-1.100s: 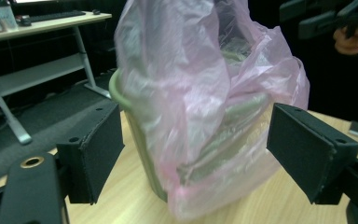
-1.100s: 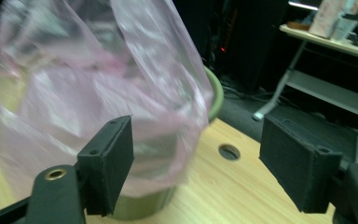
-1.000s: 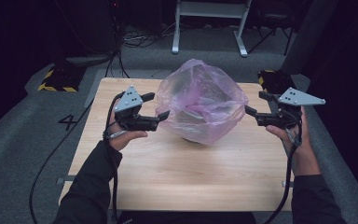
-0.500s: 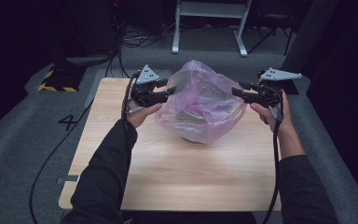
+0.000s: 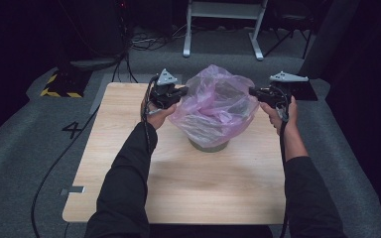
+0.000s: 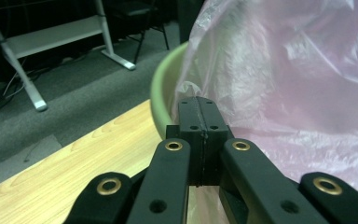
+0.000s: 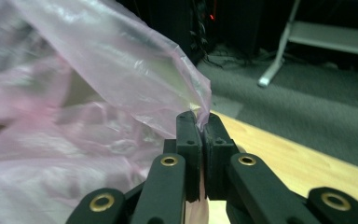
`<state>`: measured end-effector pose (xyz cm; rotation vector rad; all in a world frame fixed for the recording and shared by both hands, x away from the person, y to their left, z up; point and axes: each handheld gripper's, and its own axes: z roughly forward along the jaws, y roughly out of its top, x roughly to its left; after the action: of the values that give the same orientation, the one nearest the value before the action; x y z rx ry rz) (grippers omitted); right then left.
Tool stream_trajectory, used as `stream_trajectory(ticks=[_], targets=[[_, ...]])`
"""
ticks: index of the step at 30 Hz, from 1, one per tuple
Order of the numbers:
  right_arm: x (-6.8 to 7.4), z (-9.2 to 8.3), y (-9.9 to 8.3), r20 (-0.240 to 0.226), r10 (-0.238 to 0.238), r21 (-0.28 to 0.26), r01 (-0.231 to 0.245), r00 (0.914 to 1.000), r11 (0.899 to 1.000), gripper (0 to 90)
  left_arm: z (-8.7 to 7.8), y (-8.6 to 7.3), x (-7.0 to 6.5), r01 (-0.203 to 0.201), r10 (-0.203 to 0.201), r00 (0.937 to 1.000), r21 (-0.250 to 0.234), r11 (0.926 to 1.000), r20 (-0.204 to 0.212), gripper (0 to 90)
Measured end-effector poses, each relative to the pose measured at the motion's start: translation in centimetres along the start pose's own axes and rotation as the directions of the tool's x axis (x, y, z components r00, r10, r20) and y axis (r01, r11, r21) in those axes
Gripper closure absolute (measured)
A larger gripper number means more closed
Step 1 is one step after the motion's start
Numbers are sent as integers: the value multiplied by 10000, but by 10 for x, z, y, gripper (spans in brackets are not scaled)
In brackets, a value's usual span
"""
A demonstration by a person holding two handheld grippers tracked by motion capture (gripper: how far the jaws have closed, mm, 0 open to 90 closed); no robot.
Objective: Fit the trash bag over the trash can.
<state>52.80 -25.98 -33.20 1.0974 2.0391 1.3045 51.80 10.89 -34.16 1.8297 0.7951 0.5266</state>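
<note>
Now, bag: pink plastic bag (image 5: 218,106) lining a green bucket (image 6: 161,93), billowing above its rim at the table's (image 5: 178,188) far middle.
Left gripper (image 5: 182,91): jaws have just been closing, now pinched on film at the bag's left edge.
Right gripper (image 5: 252,91): likewise just closed, clamped on the bag's right edge.
Why: opposite grips probably let the mouth be stretched over the rim.
Axis: bag stands upright, mouth downward around the bucket.

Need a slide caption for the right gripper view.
Right claw pinched shut on the edge of the pink plastic bag above the wooden table.
</note>
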Motion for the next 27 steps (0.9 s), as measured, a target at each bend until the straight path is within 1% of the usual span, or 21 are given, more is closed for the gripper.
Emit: stream_trajectory(ticks=[1,2,4,5,7,9,11,12,13,14,16,17,18,19,21,23,24,26,27], targets=[[-2,4,-3,80,69,112,-70,9999,9999,875,-1,0,2,9,-9,9998,-18,10000,-211,899],[-3,5,-4,92,154,110,-155,9998,9998,874,-1,0,3,47,-48,9992,-20,10000,-396,899],[-5,7,-7,225,282,63,-284,9993,9996,874,-4,-1,9,204,-211,9977,-121,9997,-636,900],[-5,8,-7,212,334,55,-335,9992,9994,871,-4,-2,12,261,-266,9968,-79,9996,-749,899],[-6,9,-8,289,262,31,-263,9992,9996,869,-2,-5,16,312,-299,9944,111,9995,-1010,900],[-6,11,-9,410,267,63,-270,9988,9996,865,2,-8,19,373,-317,9915,425,9984,-1262,900],[-7,13,-10,495,332,-8,-332,9982,9994,864,8,-13,21,391,-294,9894,662,9970,-1422,900],[-7,13,-11,660,326,-112,-319,9973,9994,865,10,-15,22,440,-326,9890,764,9961,-1443,899],[-7,13,-11,747,331,-221,-315,9967,9993,866,13,-17,23,500,-386,9897,805,9955,-1376,900],[-8,14,-12,732,418,-229,-402,9964,9989,865,15,-19,24,563,-435,9886,860,9947,-1439,900],[-9,17,-14,825,456,-129,-447,9955,9989,864,21,-24,24,659,-517,9893,1013,9927,-1365,900],[-9,20,-16,718,499,1,-500,9962,9987,861,25,-27,23,674,-518,9891,1114,9915,-1379,900],[-8,22,-17,723,485,126,-495,9962,9987,861,28,-29,22,714,-555,9898,1197,9902,-1309,900],[-8,25,-19,716,475,175,-489,9963,9986,861,31,-31,20,695,-562,9923,1202,9903,-1104,899],[-6,28,-23,469,432,263,-444,9980,9987,872,33,-34,16,712,-618,9949,1222,9899,-792,900],[-4,29,-26,201,309,417,-317,9993,9986,882,32,-36,15,607,-537,9968,1236,9905,-593,899],[-4,29,-28,-52,235,443,-233,9997,9987,883,32,-38,15,656,-597,9969,1220,9904,-513,900],[-3,29,-31,-247,207,457,-196,9995,9988,892,30,-41,15,646,-608,9976,1274,9897,-334,900],[-3,29,-32,-412,226,381,-211,9989,9990,897,30,-43,14,689,-668,9975,1265,9896,-209,900]])
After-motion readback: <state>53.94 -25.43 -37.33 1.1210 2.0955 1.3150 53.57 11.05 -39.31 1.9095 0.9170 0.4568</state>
